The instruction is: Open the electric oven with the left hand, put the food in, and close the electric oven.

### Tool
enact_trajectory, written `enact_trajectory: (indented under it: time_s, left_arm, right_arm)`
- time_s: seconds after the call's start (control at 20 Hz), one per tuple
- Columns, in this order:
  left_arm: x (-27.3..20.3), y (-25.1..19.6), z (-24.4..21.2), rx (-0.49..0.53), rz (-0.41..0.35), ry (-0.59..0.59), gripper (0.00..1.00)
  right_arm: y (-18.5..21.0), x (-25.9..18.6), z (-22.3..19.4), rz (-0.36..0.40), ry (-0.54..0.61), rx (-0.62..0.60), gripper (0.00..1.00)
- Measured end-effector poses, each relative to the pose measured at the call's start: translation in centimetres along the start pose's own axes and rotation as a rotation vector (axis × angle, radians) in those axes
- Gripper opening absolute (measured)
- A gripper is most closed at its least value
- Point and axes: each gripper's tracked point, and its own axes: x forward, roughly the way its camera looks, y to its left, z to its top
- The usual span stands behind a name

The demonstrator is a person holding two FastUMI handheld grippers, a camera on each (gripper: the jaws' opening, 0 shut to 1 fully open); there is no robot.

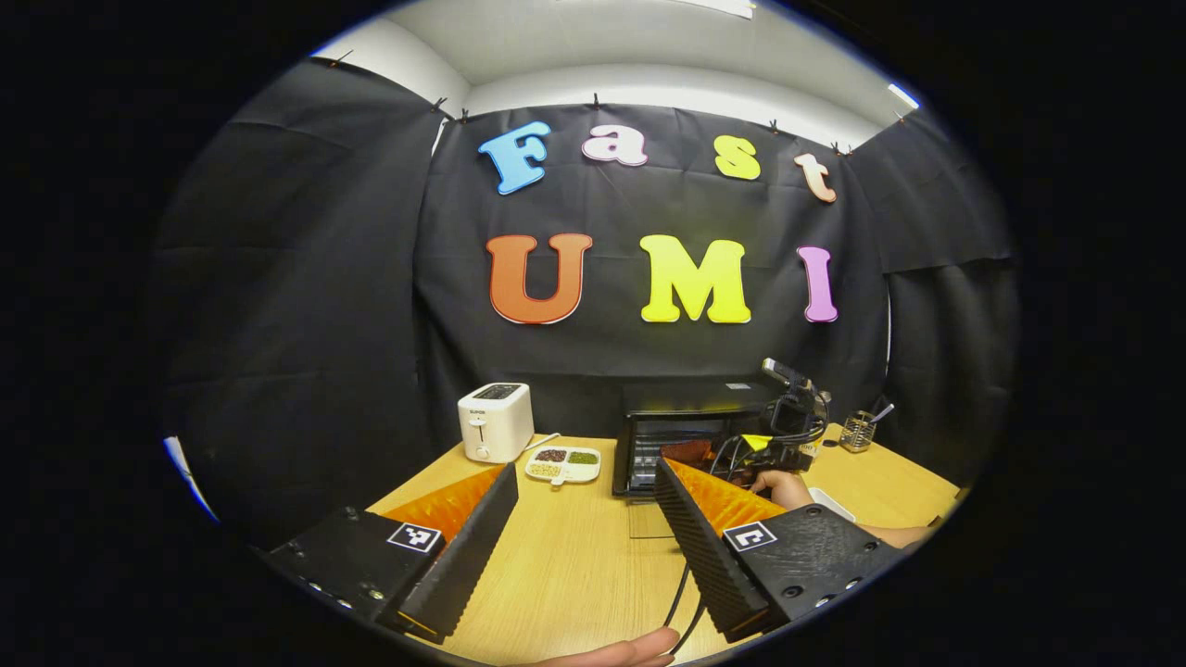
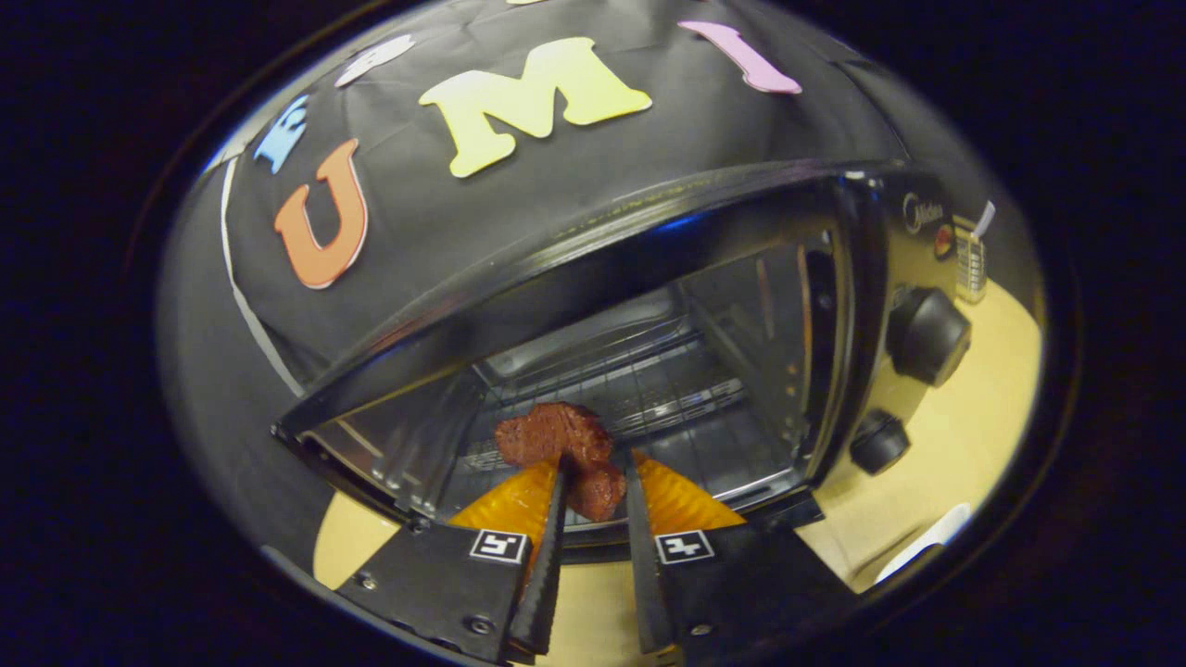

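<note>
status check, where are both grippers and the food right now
Right gripper shut on meat, at the open oven mouth. Left gripper open, empty, back over table. Nothing blocking the rack.

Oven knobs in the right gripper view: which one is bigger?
The upper knob on the oven control panel is clearly bigger; the lower knob, nearer the table, is smaller.

White two-slot toaster (image 1: 496,421) beside white divided dish of beans (image 1: 563,464) on light wooden table (image 1: 574,556); clear glass utensil holder (image 1: 858,432) at right.
</note>
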Motion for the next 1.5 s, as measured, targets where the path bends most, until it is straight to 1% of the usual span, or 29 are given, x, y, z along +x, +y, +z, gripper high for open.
enact_trajectory:
  time_s: [0.1, 0.2, 0.25, 0.4, 0.5, 0.6, 0.7, 0.75, 0.85, 0.95, 1.05, 1.2, 1.25, 1.3, 1.35, 1.4, 1.5]
  left_arm:
    - [0.1, -0.4, -0.1, -0.008, -0.020, 0.003, 0.95]
    - [0.3, -1.0, -0.4, 0.005, -0.043, 0.012, 0.94]
    - [0.4, -1.3, -0.5, 0.013, -0.053, 0.013, 0.94]
    - [0.9, -1.4, -1.4, 0.007, -0.063, 0.031, 0.94]
    - [1.3, -1.7, -2.3, 0.002, -0.066, 0.055, 0.94]
    - [1.9, -2.1, -3.3, 0.008, -0.072, 0.078, 0.94]
    - [2.6, -2.8, -4.7, 0.024, -0.084, 0.106, 0.94]
    - [3.0, -3.0, -5.4, 0.029, -0.086, 0.123, 0.94]
    - [4.0, -3.5, -6.9, 0.024, -0.089, 0.156, 0.94]
    - [5.1, -4.3, -8.1, 0.010, -0.091, 0.173, 0.94]
    - [6.0, -5.7, -9.6, 0.004, -0.105, 0.198, 0.94]
    - [6.9, -7.8, -12.0, 0.000, -0.136, 0.243, 0.94]
    - [7.1, -8.5, -12.9, -0.002, -0.149, 0.259, 0.94]
    - [7.5, -9.4, -13.8, -0.007, -0.162, 0.277, 0.94]
    - [7.7, -10.3, -14.5, -0.007, -0.179, 0.297, 0.94]
    - [7.8, -11.1, -15.3, -0.005, -0.191, 0.315, 0.94]
    - [8.3, -12.6, -16.5, 0.005, -0.210, 0.338, 0.95]
  right_arm:
    - [0.1, -0.5, 1.2, 0.005, -0.033, -0.071, 0.41]
    - [0.1, -2.2, 1.4, 0.019, -0.047, -0.104, 0.49]
    - [-0.1, -3.2, 1.4, 0.028, -0.049, -0.113, 0.62]
    - [0.1, -6.5, 1.1, 0.075, -0.067, -0.110, 0.63]
    - [-0.4, -8.6, 1.6, 0.086, -0.087, -0.116, 0.62]
    - [-0.6, -10.9, 2.4, 0.100, -0.111, -0.123, 0.63]
    - [-0.8, -13.6, 3.3, 0.130, -0.145, -0.127, 0.71]
    - [-0.8, -14.9, 4.1, 0.144, -0.164, -0.131, 0.80]
    - [-1.5, -17.3, 5.6, 0.140, -0.212, -0.168, 0.99]
    - [-2.6, -19.8, 7.4, 0.110, -0.266, -0.215, 0.99]
    - [-2.9, -22.5, 9.2, 0.131, -0.309, -0.238, 0.99]
    - [-5.8, -26.5, 12.3, 0.098, -0.384, -0.275, 0.99]
    - [-6.8, -27.7, 13.6, 0.081, -0.408, -0.280, 0.96]
    - [-7.6, -28.9, 14.7, 0.069, -0.432, -0.280, 0.99]
    - [-8.3, -30.2, 15.7, 0.060, -0.453, -0.274, 0.98]
    - [-9.6, -31.8, 15.6, 0.052, -0.475, -0.260, 0.96]
    - [-10.8, -34.3, 16.9, 0.040, -0.517, -0.260, 0.96]
